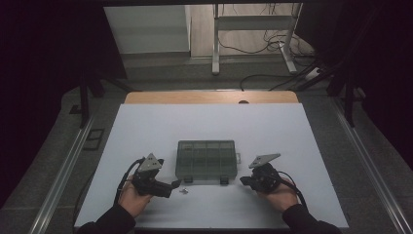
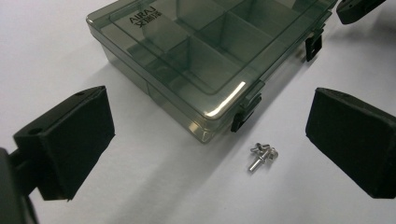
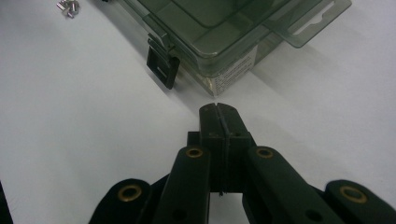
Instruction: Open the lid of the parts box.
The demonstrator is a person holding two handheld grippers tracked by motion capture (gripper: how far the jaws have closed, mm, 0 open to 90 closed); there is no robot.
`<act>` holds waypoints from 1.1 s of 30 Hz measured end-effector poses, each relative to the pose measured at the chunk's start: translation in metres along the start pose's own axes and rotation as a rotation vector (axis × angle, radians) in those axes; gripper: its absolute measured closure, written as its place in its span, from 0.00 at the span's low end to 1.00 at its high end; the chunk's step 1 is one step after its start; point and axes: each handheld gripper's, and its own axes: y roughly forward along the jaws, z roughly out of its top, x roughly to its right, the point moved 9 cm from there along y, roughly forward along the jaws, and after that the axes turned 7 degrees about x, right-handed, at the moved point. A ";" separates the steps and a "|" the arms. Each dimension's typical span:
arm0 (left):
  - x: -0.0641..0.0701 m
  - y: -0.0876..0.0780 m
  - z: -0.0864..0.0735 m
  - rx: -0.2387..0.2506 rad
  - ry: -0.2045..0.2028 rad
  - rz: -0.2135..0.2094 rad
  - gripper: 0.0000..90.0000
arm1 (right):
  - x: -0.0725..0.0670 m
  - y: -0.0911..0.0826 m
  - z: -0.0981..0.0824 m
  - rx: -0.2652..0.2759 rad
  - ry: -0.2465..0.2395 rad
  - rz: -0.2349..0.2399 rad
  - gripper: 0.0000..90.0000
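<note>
Your left gripper (image 2: 210,140) gapes over shiny screws (image 2: 262,155); your right gripper (image 3: 218,109) sits closed, empty, near the smoky plastic box (image 1: 206,159).

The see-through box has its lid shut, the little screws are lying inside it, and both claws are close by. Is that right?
Not quite. The little screws are not inside the box; they lie on the white table just in front of it, as the left gripper view shows. The lid is shut, and the left claw and right claw are close by.
</note>
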 end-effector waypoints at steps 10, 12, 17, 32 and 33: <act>-0.005 0.002 0.002 -0.001 0.018 0.035 0.01 | 0.001 0.014 -0.001 -0.039 0.000 -0.001 0.99; -0.005 0.002 0.001 -0.004 0.018 0.033 0.01 | 0.001 0.015 0.000 -0.041 -0.002 -0.004 0.99; -0.006 0.001 0.001 -0.001 0.025 0.038 0.01 | 0.002 0.020 0.000 -0.057 -0.026 -0.019 0.99; -0.006 0.001 -0.001 -0.021 0.026 0.045 0.01 | 0.001 0.020 0.003 -0.047 -0.042 -0.026 0.98; -0.006 0.001 -0.001 -0.021 0.026 0.045 0.01 | 0.001 0.020 0.003 -0.047 -0.042 -0.026 0.98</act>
